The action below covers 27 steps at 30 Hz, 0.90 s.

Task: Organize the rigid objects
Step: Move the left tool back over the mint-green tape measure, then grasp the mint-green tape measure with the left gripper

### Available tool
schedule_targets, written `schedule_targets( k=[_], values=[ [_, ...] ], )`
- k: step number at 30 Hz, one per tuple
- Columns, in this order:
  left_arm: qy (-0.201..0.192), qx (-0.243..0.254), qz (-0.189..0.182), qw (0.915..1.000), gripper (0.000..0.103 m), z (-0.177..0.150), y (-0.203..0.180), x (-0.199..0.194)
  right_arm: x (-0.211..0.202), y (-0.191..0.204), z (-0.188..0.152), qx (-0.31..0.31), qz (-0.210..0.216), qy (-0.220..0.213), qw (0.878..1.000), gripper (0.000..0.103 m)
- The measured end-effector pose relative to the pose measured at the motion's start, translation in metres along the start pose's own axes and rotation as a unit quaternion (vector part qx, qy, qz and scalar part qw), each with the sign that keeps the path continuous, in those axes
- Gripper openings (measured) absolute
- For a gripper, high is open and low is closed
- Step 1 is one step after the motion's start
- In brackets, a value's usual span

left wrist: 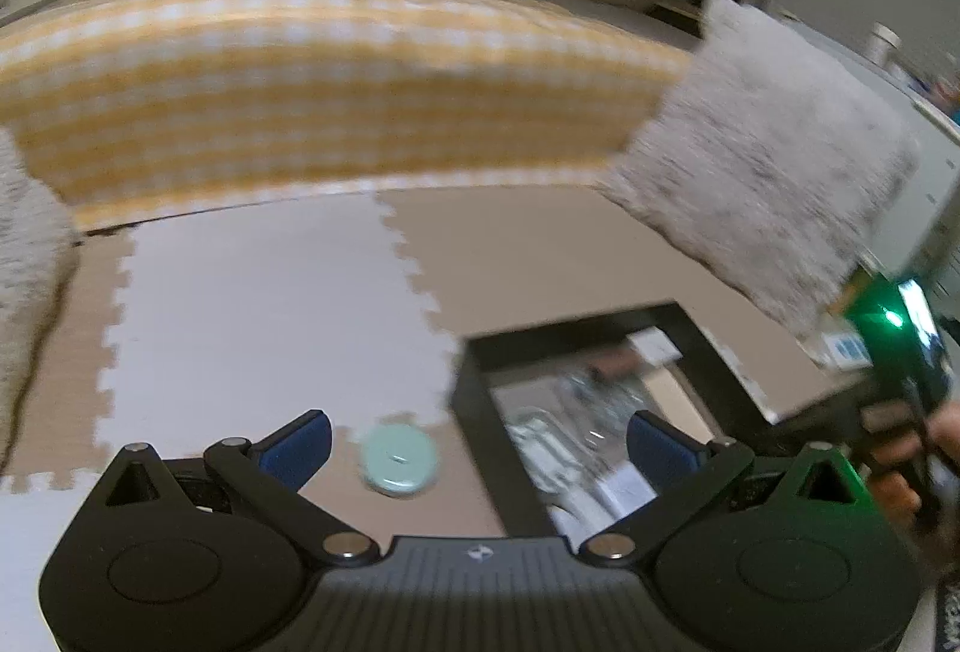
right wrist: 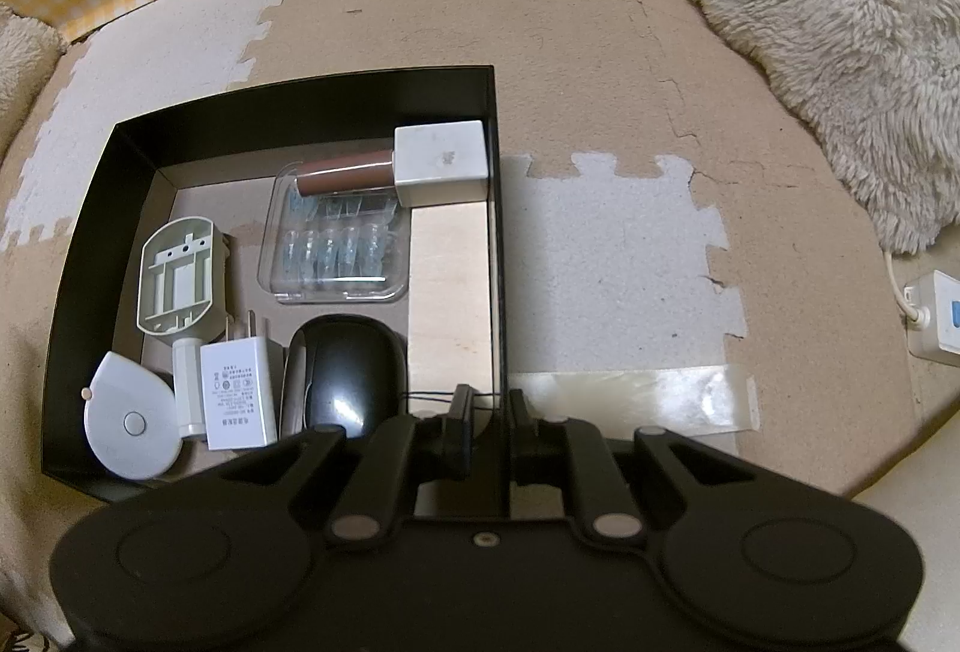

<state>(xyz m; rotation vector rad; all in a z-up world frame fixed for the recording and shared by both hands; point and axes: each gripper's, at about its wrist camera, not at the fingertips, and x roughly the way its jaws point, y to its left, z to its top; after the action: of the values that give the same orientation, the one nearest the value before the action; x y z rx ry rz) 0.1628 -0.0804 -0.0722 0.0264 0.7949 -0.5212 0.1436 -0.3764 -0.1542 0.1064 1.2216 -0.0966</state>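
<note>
Left wrist view, blurred: the left tongs (left wrist: 480, 448) are hovering released above the foam floor mat (left wrist: 252, 304), their blue pads (left wrist: 300, 445) standing wide apart and grasping nothing; between them a round mint-green disc (left wrist: 399, 459) is lying on the mat, just left of the black box (left wrist: 480, 370). Beyond, a yellow checked cushion (left wrist: 312, 88) and a fluffy grey pillow (left wrist: 774, 154) are bordering the mat, and at the right edge the person's right hand (left wrist: 900, 466) is gripping the other tool. Right wrist view, left to right inside the black box (right wrist: 84, 244): a white teardrop-shaped tape measure (right wrist: 129, 421) is resting in the near left corner; a pale green plastic bracket (right wrist: 177, 283) is lying behind it; a white plug adapter (right wrist: 237, 391) is showing printed lettering too small to read; a black computer mouse (right wrist: 348, 376) is sitting beside it; a clear blister tray (right wrist: 336, 244) is lying behind the mouse, with a brown tube (right wrist: 345, 175) and a white cube (right wrist: 441, 160) at the far side. The right tongs (right wrist: 489, 433) are clenched on the box's right wall. Further right, clear tape (right wrist: 630, 400) is lying on the mat, and a white power strip (right wrist: 933, 316) is sitting at the edge.
</note>
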Motion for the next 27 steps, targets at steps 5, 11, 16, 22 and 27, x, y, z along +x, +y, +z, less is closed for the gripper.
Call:
schedule_targets(
  k=[5,11,16,22,27],
  values=[
    [-0.017,-0.001,0.024,0.9996,0.103,0.000,0.022,0.008,0.000,0.000,0.000,0.000,0.000,0.000,1.000,0.013],
    [0.023,0.065,0.010,0.9976,0.102,-0.015,0.033,0.034,0.000,-0.001,0.000,-0.002,0.001,0.000,1.000,0.013],
    [0.042,0.085,-0.013,0.9954,0.093,-0.028,0.036,0.055,0.000,-0.001,0.001,-0.002,0.001,0.000,1.000,0.013],
    [0.064,0.126,-0.017,0.9897,0.061,-0.043,0.029,0.080,0.000,-0.001,0.001,-0.003,0.000,0.000,1.000,0.013],
    [0.059,0.126,-0.019,0.9901,0.060,-0.045,0.030,0.095,0.000,-0.001,0.001,-0.003,0.000,0.000,1.000,0.013]
  ],
)
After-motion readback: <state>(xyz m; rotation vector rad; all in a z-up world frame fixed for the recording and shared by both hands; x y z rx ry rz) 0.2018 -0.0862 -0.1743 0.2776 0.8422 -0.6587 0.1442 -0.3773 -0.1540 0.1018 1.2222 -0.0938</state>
